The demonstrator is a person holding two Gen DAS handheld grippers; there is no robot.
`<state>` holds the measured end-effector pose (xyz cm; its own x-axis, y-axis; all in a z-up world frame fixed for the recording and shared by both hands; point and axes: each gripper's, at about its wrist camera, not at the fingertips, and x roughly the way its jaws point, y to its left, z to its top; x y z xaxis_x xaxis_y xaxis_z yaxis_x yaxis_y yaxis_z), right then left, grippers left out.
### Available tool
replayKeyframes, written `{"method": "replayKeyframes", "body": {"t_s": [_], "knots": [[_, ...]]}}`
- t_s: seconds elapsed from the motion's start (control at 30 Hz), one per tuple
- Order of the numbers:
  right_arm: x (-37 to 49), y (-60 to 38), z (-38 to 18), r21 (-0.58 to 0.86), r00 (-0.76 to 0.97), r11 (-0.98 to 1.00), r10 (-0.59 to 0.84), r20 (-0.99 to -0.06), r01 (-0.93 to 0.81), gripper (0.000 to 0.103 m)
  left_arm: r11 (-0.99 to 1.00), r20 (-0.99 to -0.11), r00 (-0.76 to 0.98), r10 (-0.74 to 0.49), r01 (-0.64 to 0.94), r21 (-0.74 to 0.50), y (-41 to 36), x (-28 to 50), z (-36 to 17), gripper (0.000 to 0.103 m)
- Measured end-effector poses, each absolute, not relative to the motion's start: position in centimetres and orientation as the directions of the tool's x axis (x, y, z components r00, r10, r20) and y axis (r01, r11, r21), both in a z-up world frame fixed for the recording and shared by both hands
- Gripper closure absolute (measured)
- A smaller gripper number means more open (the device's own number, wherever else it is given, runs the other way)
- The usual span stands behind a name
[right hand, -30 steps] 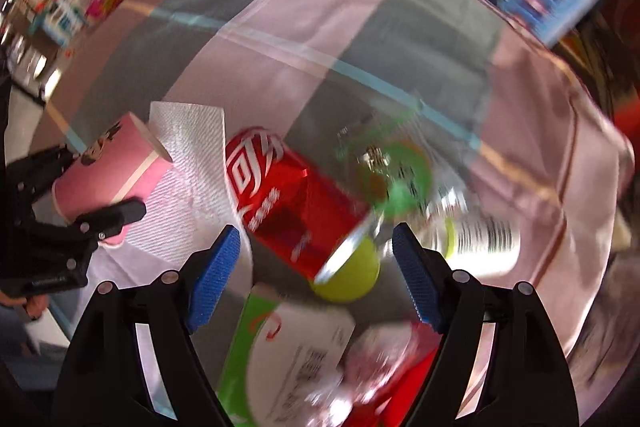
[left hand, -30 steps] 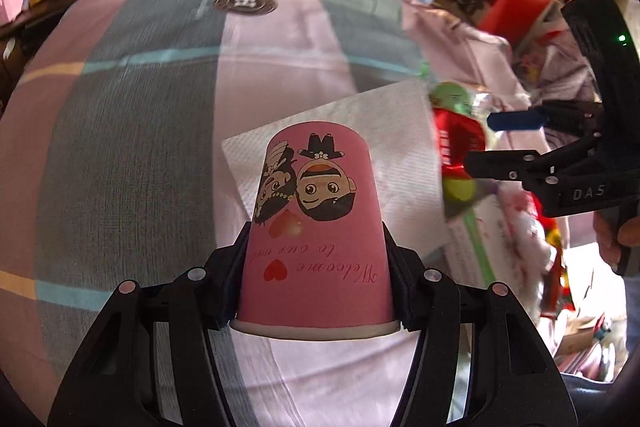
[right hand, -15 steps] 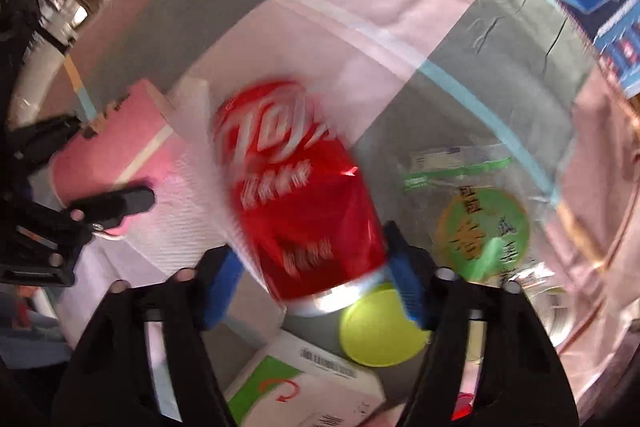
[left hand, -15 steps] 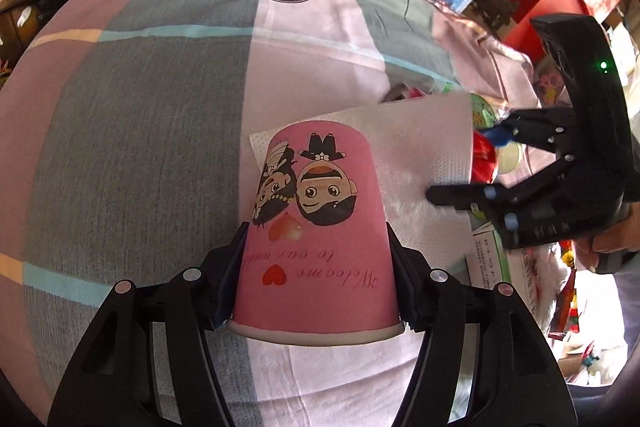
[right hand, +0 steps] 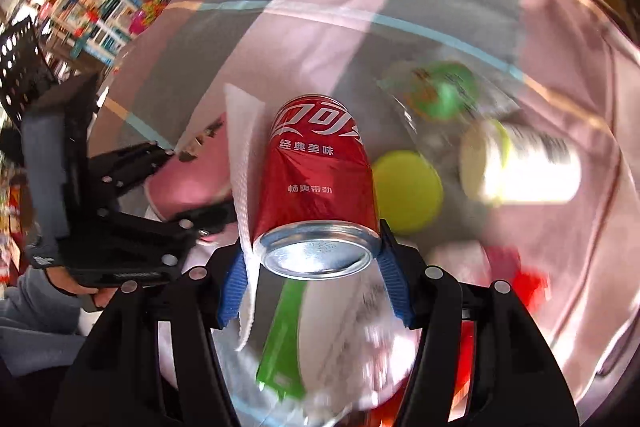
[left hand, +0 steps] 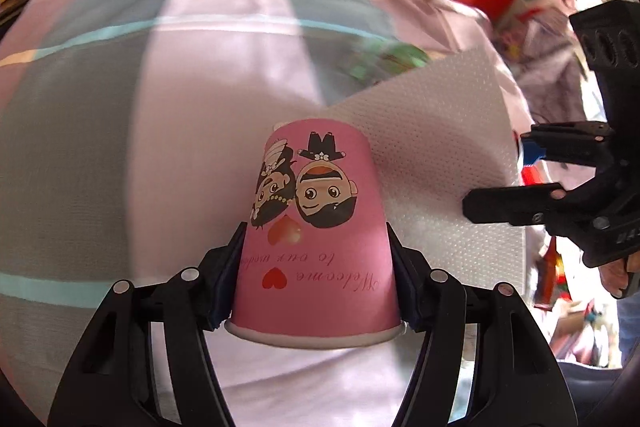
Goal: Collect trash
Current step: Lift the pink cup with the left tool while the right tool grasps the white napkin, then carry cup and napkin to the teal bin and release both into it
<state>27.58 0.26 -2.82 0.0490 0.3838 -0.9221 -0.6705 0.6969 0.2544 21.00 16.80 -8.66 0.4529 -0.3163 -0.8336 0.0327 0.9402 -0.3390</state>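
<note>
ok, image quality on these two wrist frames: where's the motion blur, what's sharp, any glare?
Left wrist: pink cup in the left gripper is sharp; tablecloth and background boxes smear; heavy fisheye bulge. Right wrist: red can in the right gripper is crisp, with glare on its silver end; yellow lid, white bottle and green-and-white box are blurred.

A pink paper cup (left hand: 316,239) (cartoon couple, red hearts, rim nearest the camera) lies base-forward over a white paper napkin (left hand: 444,163). Beside it, a dented red soda can (right hand: 320,183) is tipped with its silver end (right hand: 318,254) toward the lens.
</note>
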Motion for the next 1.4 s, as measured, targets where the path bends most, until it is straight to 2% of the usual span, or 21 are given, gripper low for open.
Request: {"method": "replayKeyframes", "body": {"t_s": [0.13,0.33,0.43,0.7,0.77,0.8,0.83,0.87,1.1,1.4], "knots": [[26.1,-2.5,-2.0,0.278,0.063,0.743,0.394,-0.917,-0.609,0.047,0.926,-0.825,0.429,-0.368,0.094,-0.365,14.3,20.2,-8.6,0.039],[24.4,-6.1,-2.9,0.280,0.111,0.820,0.382,-0.918,-0.500,0.043,0.929,-0.835,0.408,-0.369,0.129,-0.347,12.7,19.6,-8.8,0.040],[23.9,-6.7,-2.4,0.261,0.157,0.836,0.376,-0.913,-0.484,0.039,0.935,-0.839,0.414,-0.354,0.142,-0.325,12.1,19.0,-8.7,0.040],[22.7,-4.2,-2.0,0.291,0.167,0.799,0.432,-0.886,-0.526,0.039,0.943,-0.841,0.437,-0.320,0.063,-0.326,14.6,17.5,-8.4,0.042],[22.5,-2.7,-3.0,0.291,0.153,0.785,0.436,-0.887,-0.547,0.047,0.945,-0.846,0.430,-0.316,0.068,-0.319,14.3,17.2,-8.7,0.042],[22.5,-2.1,-3.3,0.290,0.144,0.780,0.433,-0.890,-0.554,0.066,0.947,-0.844,0.436,-0.311,0.070,-0.312,14.2,17.0,-8.6,0.042],[22.4,-1.4,-3.9,0.277,0.134,0.779,0.417,-0.899,-0.562,0.094,0.948,-0.845,0.436,-0.309,0.065,-0.313,14.2,16.9,-8.5,0.042],[22.2,-1.3,-4.2,0.268,0.132,0.783,0.404,-0.905,-0.561,0.101,0.948,-0.845,0.438,-0.306,0.057,-0.313,14.3,16.9,-8.4,0.042],[20.8,-4.3,-0.1,0.269,0.263,0.818,0.445,-0.856,-0.508,0.101,0.956,-0.821,0.498,-0.278,0.062,-0.286,14.2,15.3,-5.2,0.042],[19.4,-13.2,4.9,0.294,0.419,0.860,0.469,-0.778,-0.417,0.101,0.953,-0.781,0.547,-0.302,0.181,-0.242,8.5,14.4,-0.3,0.042]]}}
